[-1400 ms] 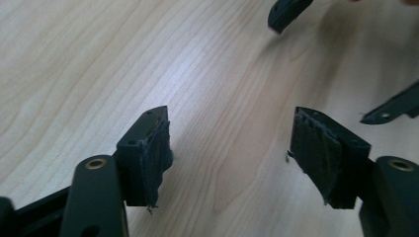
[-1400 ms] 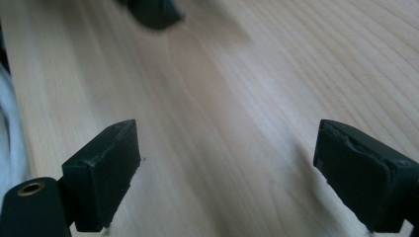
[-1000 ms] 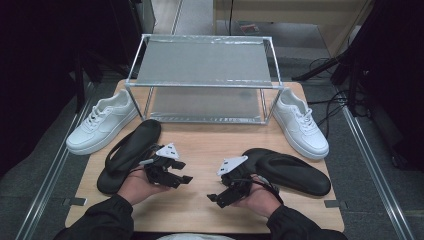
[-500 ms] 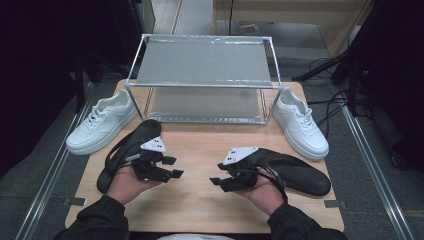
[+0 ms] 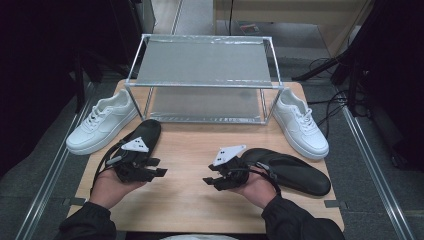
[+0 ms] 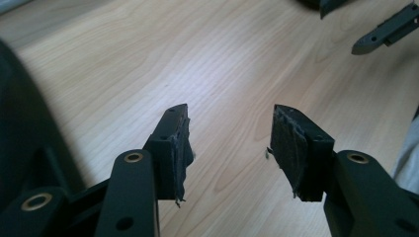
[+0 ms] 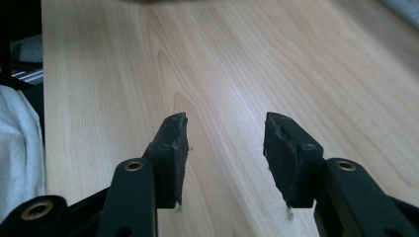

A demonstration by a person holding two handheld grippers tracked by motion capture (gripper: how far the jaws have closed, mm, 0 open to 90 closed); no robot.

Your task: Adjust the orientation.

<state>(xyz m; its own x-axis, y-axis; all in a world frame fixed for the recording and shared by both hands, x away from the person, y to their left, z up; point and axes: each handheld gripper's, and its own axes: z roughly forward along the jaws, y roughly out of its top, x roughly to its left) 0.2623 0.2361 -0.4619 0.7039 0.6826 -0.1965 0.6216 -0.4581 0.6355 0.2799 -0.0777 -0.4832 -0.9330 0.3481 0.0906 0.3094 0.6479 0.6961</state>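
Observation:
Two flat black insoles lie on the wooden table (image 5: 190, 200). The left insole (image 5: 146, 132) is partly under my left hand, and the right insole (image 5: 295, 172) lies beside my right hand. My left gripper (image 5: 159, 168) (image 6: 230, 133) points right, low over bare wood. Its jaws are open, have just been closing, and hold nothing. My right gripper (image 5: 210, 181) (image 7: 225, 136) faces it from the right. Its jaws are also open, have just been closing, and hold nothing. A white sneaker (image 5: 100, 125) stands at the left and another white sneaker (image 5: 300, 122) at the right.
A two-level metal-framed rack (image 5: 205, 85) stands at the back middle between the sneakers. In the left gripper view the dark left insole (image 6: 20, 128) is at the left edge and the other gripper's fingertips (image 6: 385, 32) are at the top right. White cloth (image 7: 17, 148) is at the left of the right gripper view.
My left hand has drawn back to the left, onto the near end of the left insole. Both pairs of jaws stand narrower than before. The right hand has barely shifted.

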